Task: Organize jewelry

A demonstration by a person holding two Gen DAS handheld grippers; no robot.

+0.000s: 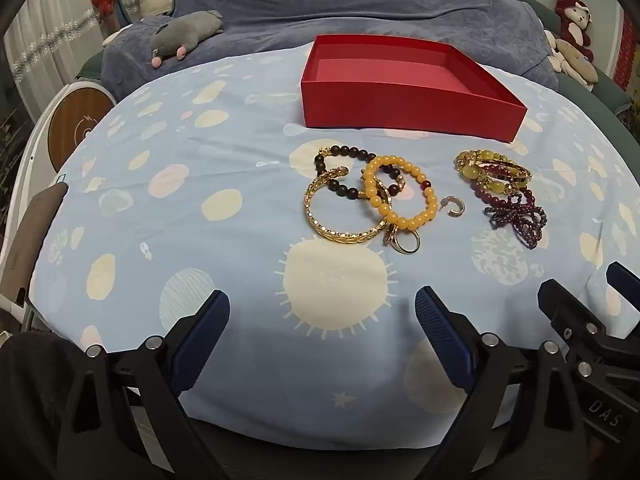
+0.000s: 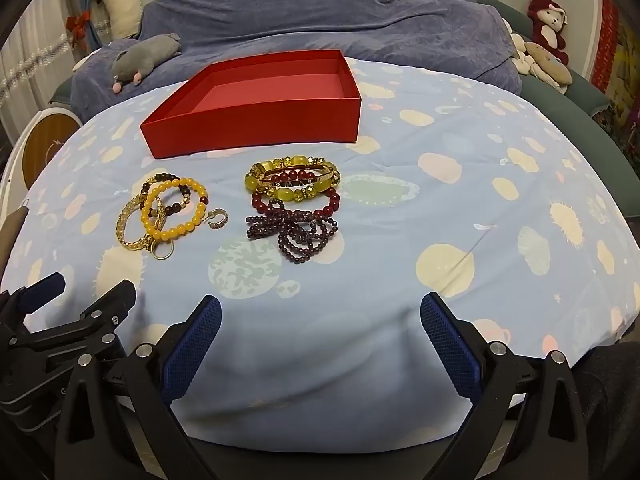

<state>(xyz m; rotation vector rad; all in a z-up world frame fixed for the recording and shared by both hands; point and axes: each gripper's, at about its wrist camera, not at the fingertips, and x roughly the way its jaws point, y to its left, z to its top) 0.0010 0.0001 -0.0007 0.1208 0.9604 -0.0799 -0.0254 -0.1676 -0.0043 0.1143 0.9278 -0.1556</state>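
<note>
A wide bed covered by a pale blue sheet printed with cream suns, planets and stars (image 1: 200, 168) fills both views, with a rumpled slate-blue velvet blanket (image 2: 320, 12) heaped along its far side. On the sheet, past the jewelry, sits an open rectangular red cardboard box (image 1: 400, 108); its long axis runs across the bed from left to right, its open top faces up, and nothing lies inside it. A grey plush mouse with pink feet (image 1: 184, 36) lies on the blanket at the far left, a dark red plush toy (image 2: 548, 24) sits at the far right, and a white curtain hung with silver tinsel (image 1: 44, 40) closes the room on the left. Just nearer than the box the jewelry lies in two clusters. In the left one a round gold bangle (image 1: 340, 216) lies flat, overlapped by a yellow bead bracelet (image 1: 404, 196) and a dark brown bead bracelet (image 1: 348, 172), with a gold ring (image 1: 408, 244) touching the near edge and a small silver hoop earring (image 1: 454, 206) just beside it. The right cluster stacks a yellow-green stone bracelet with a gold bangle (image 2: 292, 180) over dark red bead strands (image 2: 296, 228). The left gripper (image 1: 322, 320) and the right gripper (image 2: 320, 320) both hover over the near edge of the bed, fingers spread wide, nothing between them.
</note>
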